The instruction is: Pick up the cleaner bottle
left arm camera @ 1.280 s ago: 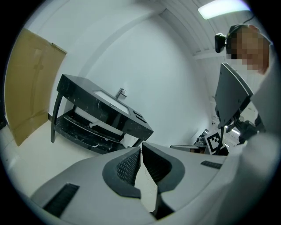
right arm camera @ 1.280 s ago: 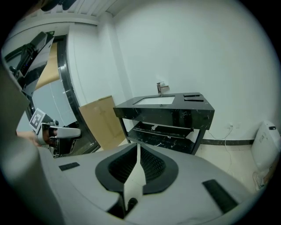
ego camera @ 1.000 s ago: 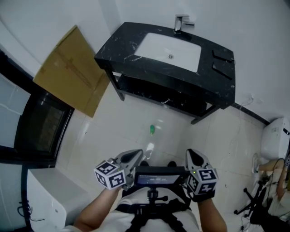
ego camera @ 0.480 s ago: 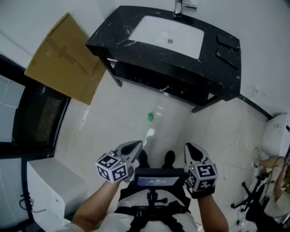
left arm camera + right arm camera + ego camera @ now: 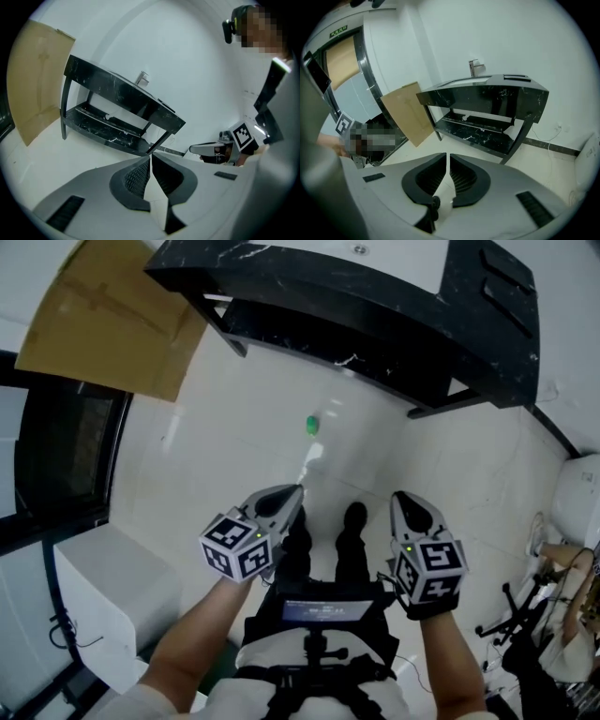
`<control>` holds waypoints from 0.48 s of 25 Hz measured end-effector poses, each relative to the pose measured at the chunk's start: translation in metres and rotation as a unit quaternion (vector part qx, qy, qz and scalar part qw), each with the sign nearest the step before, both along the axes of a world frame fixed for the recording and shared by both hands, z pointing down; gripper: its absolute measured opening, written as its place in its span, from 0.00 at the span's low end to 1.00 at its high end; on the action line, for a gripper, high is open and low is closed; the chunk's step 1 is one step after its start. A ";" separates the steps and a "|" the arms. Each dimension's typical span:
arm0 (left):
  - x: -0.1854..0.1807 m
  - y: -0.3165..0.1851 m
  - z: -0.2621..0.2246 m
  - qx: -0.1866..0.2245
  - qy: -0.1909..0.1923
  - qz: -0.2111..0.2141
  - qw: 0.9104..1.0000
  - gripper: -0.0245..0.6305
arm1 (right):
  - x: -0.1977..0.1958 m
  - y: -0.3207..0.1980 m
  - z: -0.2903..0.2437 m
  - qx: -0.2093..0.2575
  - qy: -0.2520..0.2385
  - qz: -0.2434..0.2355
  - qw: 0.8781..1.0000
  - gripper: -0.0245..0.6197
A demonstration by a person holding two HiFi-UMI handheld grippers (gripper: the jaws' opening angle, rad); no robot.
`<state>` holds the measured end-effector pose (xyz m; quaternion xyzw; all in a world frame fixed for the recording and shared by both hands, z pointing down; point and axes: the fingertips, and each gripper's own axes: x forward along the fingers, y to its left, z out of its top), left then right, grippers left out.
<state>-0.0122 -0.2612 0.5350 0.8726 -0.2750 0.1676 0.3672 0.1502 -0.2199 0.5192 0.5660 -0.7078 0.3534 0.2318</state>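
Cleaner bottle (image 5: 312,425): small, green top, seen from above; body not readable. Stands on pale floor tiles (image 5: 234,427) in front of black vanity (image 5: 375,296), well apart from both grippers. Left gripper (image 5: 291,493) jaws together, empty. Right gripper (image 5: 405,498) likewise.

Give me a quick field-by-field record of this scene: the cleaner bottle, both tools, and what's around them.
setting: pale tiled floor in front of a black vanity
cleaner bottle: on the floor, green top showing, nothing touching it
left tool: shut, empty, short of the bottle
right tool: shut, empty, beside the left one
cardboard sheet: to the left of the vanity
task status: bottle not yet picked up
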 end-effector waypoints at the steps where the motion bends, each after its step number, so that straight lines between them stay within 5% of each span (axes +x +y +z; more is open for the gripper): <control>1: 0.001 -0.002 0.008 -0.004 -0.003 0.000 1.000 0.05 | 0.001 -0.002 0.007 -0.004 0.001 -0.001 1.000 0.07; 12: 0.000 -0.015 0.082 -0.042 -0.029 -0.010 0.999 0.05 | 0.007 -0.018 0.066 -0.035 -0.003 -0.006 0.999 0.07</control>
